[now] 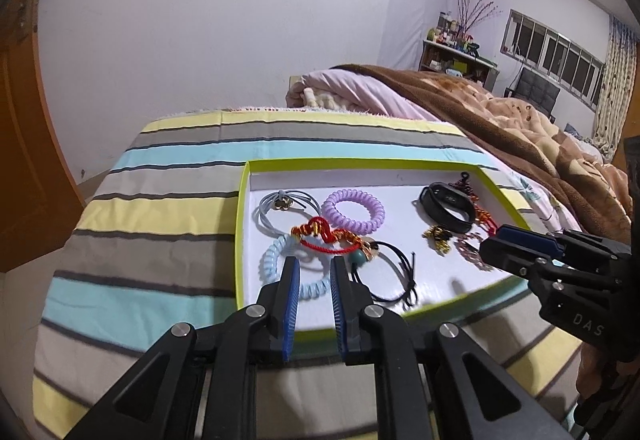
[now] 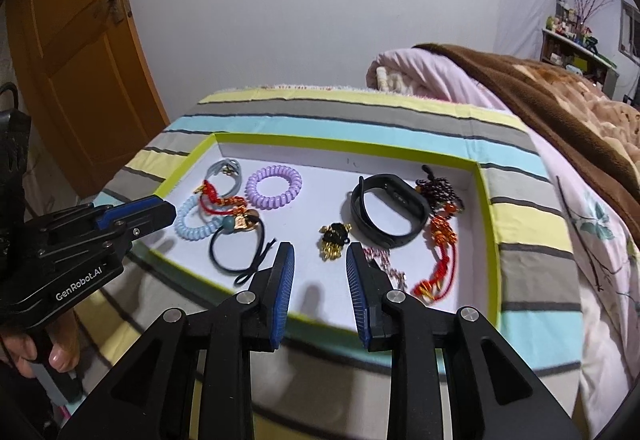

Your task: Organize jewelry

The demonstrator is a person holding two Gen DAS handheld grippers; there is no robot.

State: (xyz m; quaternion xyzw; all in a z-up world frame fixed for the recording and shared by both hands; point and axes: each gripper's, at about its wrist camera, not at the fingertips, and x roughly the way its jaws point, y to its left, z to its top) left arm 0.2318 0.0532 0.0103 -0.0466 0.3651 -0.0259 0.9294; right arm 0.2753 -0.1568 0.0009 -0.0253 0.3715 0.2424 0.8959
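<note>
Currently your left tongs [image 1: 314,272] hover part open and empty over the blue coil tie [image 1: 280,264] in the green-rimmed tray [image 1: 241,216] on the bed; right tongs [image 2: 320,260], open wider and empty, face the gold charm [image 2: 334,236]. Nothing lifted yet; pick next.

Striped bedspread [image 2: 360,120] carries green-rimmed tray [image 2: 486,224]; brown blanket [image 2: 560,88] beside.

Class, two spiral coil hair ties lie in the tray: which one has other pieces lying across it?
The pale blue coil tie: the red cord bracelet crosses it. The purple coil tie lies alone, untouched.
</note>
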